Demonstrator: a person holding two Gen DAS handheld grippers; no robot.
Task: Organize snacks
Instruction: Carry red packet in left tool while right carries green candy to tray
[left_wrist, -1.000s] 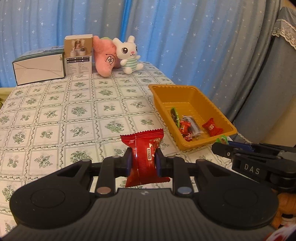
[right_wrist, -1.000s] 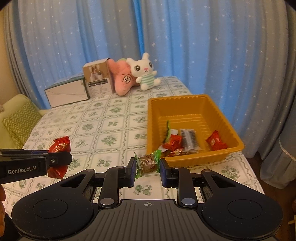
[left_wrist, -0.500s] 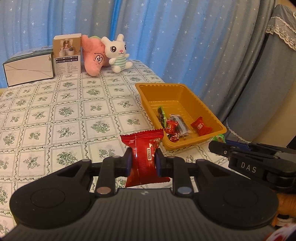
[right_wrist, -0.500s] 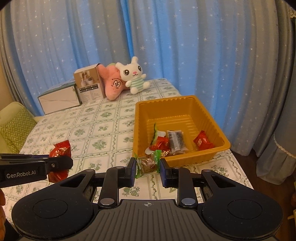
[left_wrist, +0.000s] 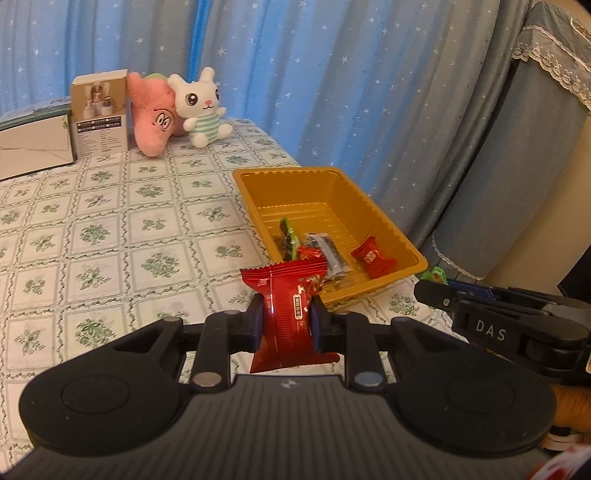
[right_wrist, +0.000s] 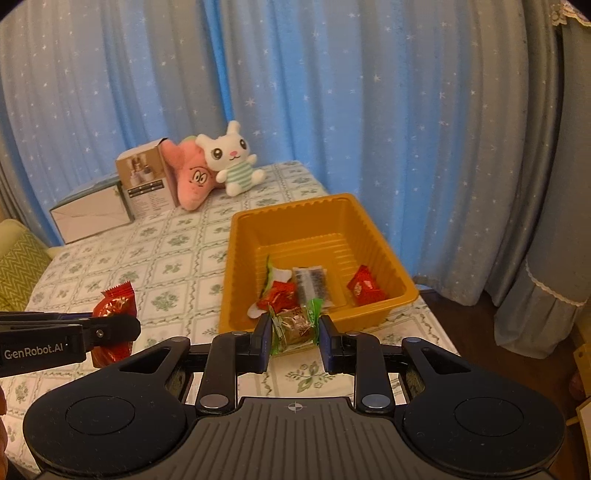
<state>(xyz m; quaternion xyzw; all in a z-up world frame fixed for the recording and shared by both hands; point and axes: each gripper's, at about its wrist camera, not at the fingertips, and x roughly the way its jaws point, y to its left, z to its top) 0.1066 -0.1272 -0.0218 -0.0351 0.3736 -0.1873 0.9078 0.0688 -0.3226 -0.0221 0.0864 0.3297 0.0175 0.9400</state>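
Starry blue curtains (right_wrist: 332, 110) back a floral tablecloth (left_wrist: 110, 229) (green-patterned) — both grippers' fingers pinch snack packets.

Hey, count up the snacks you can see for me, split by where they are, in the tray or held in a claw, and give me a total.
In the orange tray: 4 (green-edged packet, red candy, clear dark-filled packet, red packet)
In the left claw: 1, red packet
In the right claw: 1, green-ended candy
Total: 6
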